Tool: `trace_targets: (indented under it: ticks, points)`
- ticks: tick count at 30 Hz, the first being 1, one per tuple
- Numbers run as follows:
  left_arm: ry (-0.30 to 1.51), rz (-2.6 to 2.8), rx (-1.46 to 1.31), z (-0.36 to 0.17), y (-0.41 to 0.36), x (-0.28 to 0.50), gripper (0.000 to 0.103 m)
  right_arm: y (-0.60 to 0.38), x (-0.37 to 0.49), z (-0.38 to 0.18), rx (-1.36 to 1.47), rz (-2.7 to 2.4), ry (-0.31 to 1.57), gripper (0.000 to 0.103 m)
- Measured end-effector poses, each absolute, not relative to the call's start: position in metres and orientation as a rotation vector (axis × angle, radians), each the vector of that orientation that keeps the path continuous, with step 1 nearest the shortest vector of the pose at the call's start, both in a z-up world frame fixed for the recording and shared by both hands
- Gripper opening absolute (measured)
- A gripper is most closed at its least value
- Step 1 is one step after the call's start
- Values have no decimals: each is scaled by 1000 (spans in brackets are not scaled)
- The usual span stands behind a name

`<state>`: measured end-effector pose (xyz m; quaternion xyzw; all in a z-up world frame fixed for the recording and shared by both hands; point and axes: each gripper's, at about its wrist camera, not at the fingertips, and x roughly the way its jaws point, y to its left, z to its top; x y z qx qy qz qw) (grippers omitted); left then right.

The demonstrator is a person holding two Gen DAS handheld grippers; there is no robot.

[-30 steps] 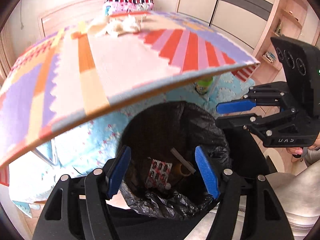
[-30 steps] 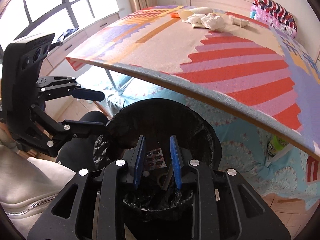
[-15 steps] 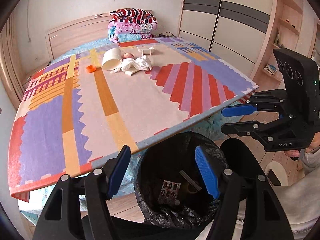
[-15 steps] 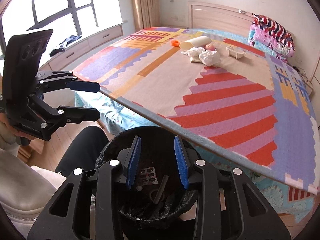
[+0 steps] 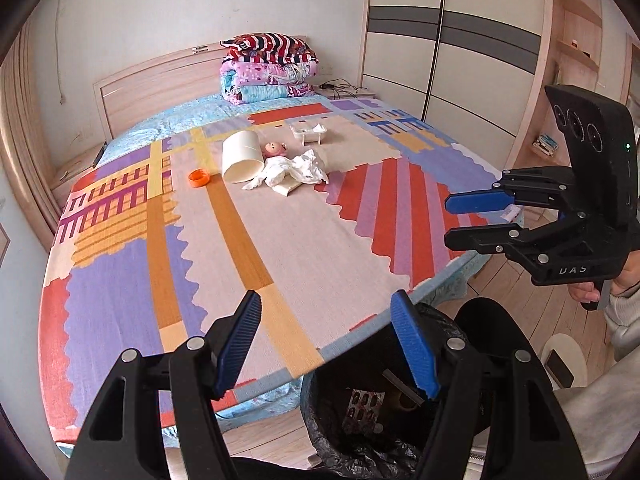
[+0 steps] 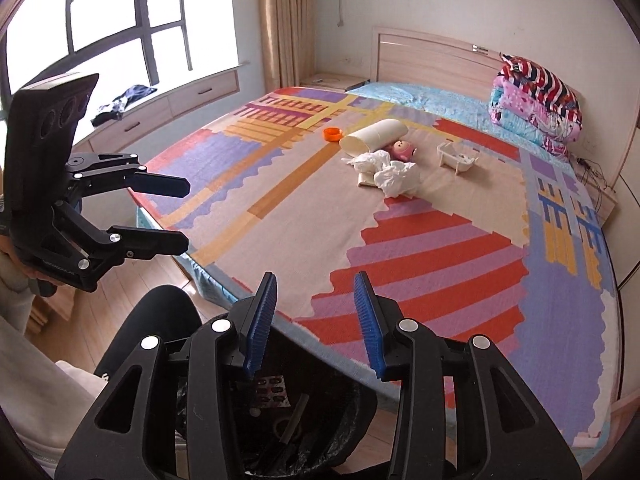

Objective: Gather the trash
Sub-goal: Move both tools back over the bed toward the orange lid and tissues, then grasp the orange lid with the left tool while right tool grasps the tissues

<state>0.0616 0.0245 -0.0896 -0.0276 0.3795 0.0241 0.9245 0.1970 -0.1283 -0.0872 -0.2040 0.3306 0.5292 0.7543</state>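
Bedroom: bin (image 5: 384, 412) partly filled; both tongs, left (image 5: 332, 344) and right (image 6: 316, 320), spread empty, tissues (image 6: 394, 174) (far off) being targeted next.

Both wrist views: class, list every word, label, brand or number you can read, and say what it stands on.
"DAS": raised on the black body of the right gripper, in the left wrist view.
Left gripper: embossed lettering on its body, too small to read.
Blister pack in the trash bin: no legible print.
Folded quilts: patterns only, no readable words.
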Motion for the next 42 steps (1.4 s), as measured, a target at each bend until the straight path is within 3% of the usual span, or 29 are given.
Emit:
trace_targets:
  ticks: [26,42]
  points:
    - [769,170,-95,-71,146,167,73,-53,287,-89,-395,1030,707,47]
    - [835,208,-164,-110,192,237,73,-13,329,-113,-354,1024,793,47]
